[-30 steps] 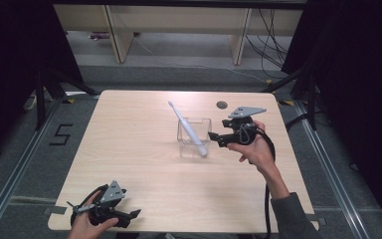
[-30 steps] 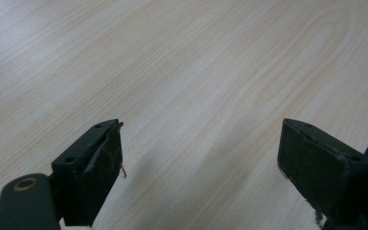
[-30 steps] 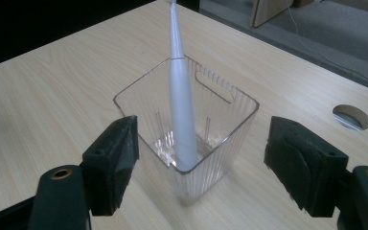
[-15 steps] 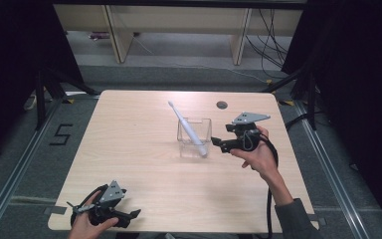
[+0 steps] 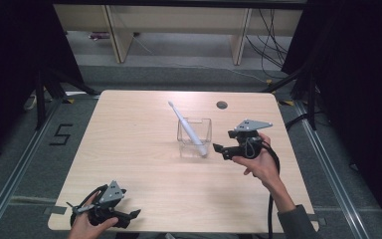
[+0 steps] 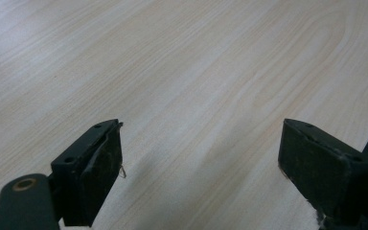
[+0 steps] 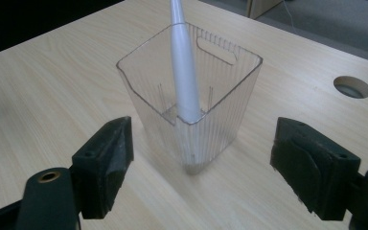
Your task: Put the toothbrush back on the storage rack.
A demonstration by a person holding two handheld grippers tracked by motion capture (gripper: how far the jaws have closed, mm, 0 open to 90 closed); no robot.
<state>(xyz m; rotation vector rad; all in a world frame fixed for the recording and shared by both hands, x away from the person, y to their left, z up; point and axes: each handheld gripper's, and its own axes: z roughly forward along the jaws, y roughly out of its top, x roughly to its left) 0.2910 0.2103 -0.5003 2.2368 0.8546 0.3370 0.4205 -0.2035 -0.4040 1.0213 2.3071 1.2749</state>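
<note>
**Right tool stands wide before the clear cup with the toothbrush**

In the high view, a clear ribbed plastic cup (image 5: 194, 137) stands upright on the pale wooden counter (image 5: 129, 149), a little right of the frame's centre. A white toothbrush (image 5: 186, 127) leans in it: its thick handle end sits down in the cup's lower right corner and its thin head end sticks out over the rim toward the upper left.

The right tool (image 5: 218, 148) is just to the right of the cup, held in a hand (image 5: 258, 162) that comes in from the lower right of the frame, and it points left at the cup. Its jaws have just been opening, and they are released, with nothing between them. In the right gripper view the cup (image 7: 191, 100) fills the middle of the frame, just beyond the two black jaws, which stand apart on either side of it without touching it. The toothbrush (image 7: 184, 72) rises from the cup's near corner to the top edge of that frame. A round hole (image 7: 352, 86) in the counter shows at the right of that view, and in the high view it lies near the counter's far edge, above the right tool.

The left tool (image 5: 134, 215) is at the lower left of the high view, near the counter's front edge and well apart from the cup, held in the other hand (image 5: 87, 224). In the left gripper view its jaws stand wide apart, released, over bare wood grain (image 6: 196, 96).
</note>
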